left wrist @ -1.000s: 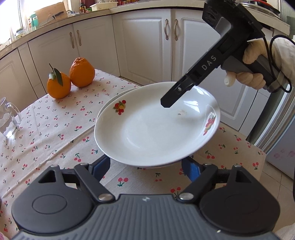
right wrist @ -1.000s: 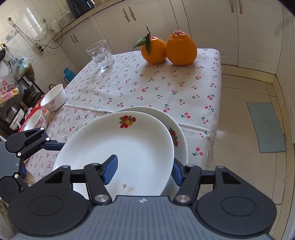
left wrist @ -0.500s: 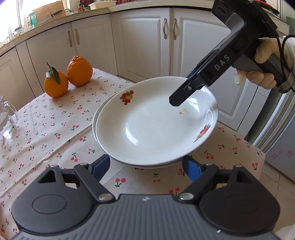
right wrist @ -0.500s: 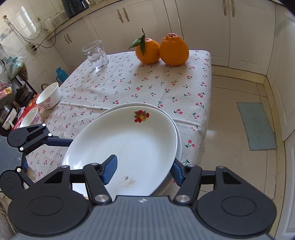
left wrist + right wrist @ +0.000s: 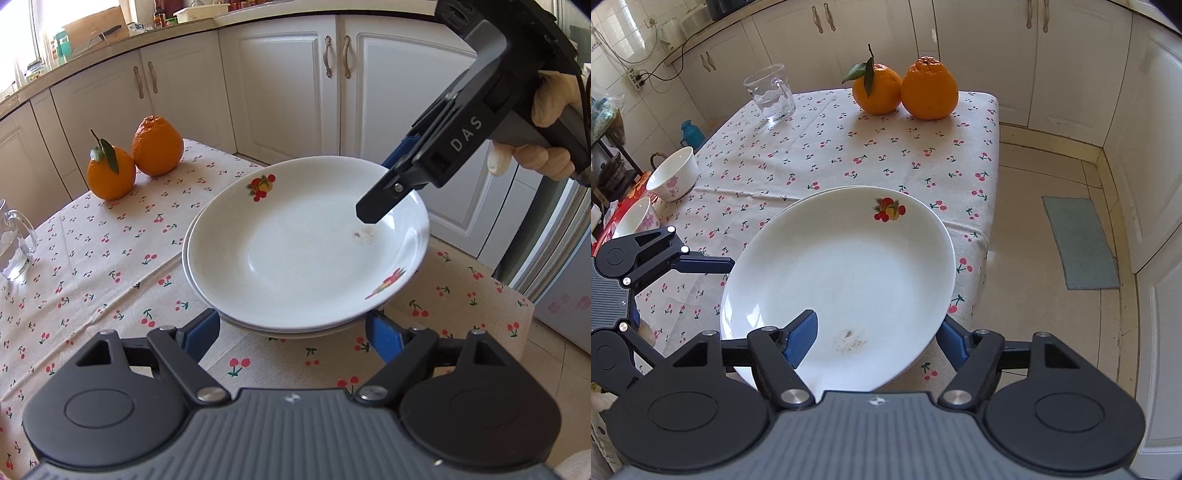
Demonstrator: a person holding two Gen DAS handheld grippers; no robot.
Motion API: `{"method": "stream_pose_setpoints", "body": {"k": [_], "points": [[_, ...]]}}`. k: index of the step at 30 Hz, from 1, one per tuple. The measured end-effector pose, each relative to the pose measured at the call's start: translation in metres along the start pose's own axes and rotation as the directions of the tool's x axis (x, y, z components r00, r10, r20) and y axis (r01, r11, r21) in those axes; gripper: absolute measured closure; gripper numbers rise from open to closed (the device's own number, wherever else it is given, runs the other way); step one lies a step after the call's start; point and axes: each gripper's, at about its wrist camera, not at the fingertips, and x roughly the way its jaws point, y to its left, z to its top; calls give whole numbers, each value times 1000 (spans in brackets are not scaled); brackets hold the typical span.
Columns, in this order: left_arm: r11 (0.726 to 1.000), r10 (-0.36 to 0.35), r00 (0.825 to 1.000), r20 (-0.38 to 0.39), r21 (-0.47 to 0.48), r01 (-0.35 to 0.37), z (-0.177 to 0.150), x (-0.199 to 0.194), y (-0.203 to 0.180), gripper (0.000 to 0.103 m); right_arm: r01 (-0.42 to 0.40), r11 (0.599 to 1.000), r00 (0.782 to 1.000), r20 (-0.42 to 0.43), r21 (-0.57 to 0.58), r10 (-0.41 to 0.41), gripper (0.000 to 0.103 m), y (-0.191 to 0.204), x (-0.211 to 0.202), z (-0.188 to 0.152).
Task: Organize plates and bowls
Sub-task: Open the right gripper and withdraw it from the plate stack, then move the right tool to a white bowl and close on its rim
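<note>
While the right gripper (image 5: pixel 875 338) pinches the top plate (image 5: pixel 842 273) by its rim, a skewed release could slide it off the lower plate (image 5: pixel 207 295). Left gripper (image 5: pixel 291 332) waits with jaws apart, empty.

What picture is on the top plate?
Red and yellow fruit on the white top plate, clearest in the right wrist view.

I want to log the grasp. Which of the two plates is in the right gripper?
The upper plate: the right gripper pinches its rim; the lower plate shows beneath.

One readable mark: "DAS"

White letters "DAS" stand on the dark body of the right gripper (image 5: pixel 384 184), upper right of the left wrist view.
</note>
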Motion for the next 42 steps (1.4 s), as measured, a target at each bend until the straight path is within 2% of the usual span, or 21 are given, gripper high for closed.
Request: {"method": "stream_pose_setpoints", "body": {"k": [2, 5, 7, 8, 11, 16, 19, 23, 29, 42], "points": [[1000, 7, 1000, 3, 7, -7, 0, -1, -2, 16, 6, 1000, 1000, -1, 0, -6, 27, 0, -1, -2], [1000, 16, 1000, 3, 18, -16, 0, -2, -5, 16, 11, 1000, 1000, 5, -16, -10, 17, 4, -3, -6], [1000, 15, 1000, 12, 16, -15, -1, -5, -5, 16, 21, 999, 1000, 23, -33, -20, 2, 10, -6, -9], [1000, 16, 1000, 19, 17, -16, -1, -8, -6, 15, 31, 999, 999, 36, -41, -30, 0, 12, -9, -10], [1000, 18, 999, 47, 9, -19, -2, -17, -6, 9, 33, 998, 997, 65, -44, -30, 0, 19, -17, -15], [1000, 10, 997, 77, 4, -10, -4, -32, -7, 7, 49, 999, 990, 134, -16, -46, 0, 34, -32, -27], [1000, 0, 996, 89, -6, 0, -8, -43, -8, 7, 83, 996, 983, 164, 36, -88, 0, 44, -39, -31], [1000, 5, 994, 113, -15, -4, -15, -60, -11, 7, 120, 992, 972, 197, 41, -126, 0, 61, -48, -38], [998, 47, 988, 148, -55, -39, -31, -91, -6, 7, 179, 984, 952, 250, 4, -175, 0, 95, -55, -49], [980, 176, 968, 182, -123, -155, -92, -154, 11, 6, 229, 963, 944, 273, -143, -184, 0, 191, -40, -64]]}}
